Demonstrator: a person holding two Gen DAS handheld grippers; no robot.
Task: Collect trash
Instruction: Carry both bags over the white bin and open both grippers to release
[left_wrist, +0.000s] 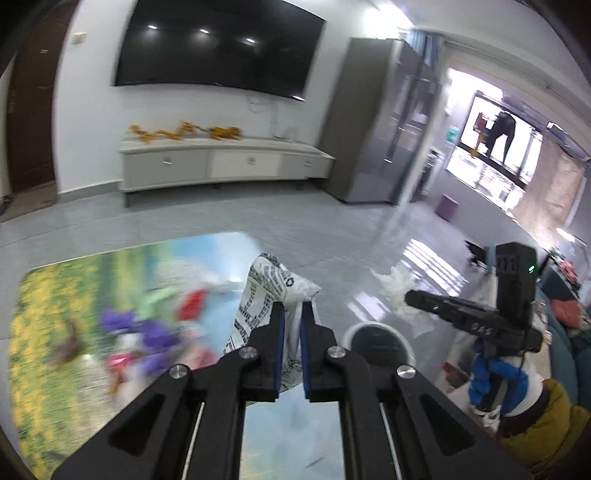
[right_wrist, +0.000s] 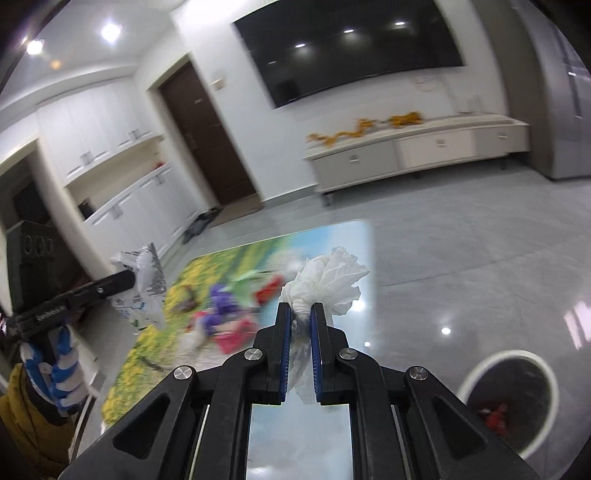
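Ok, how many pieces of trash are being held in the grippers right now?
2. A printed plastic wrapper is pinched in the left gripper, and a crumpled white tissue in the right gripper. More blurred litter lies on the table.

Print in view, none of it legible

The plastic wrapper (left_wrist: 266, 295) carries rows of dark print and a round emblem, too small and blurred to make out; letters on the other gripper's (left_wrist: 413, 297) side are smeared as well, no word readable
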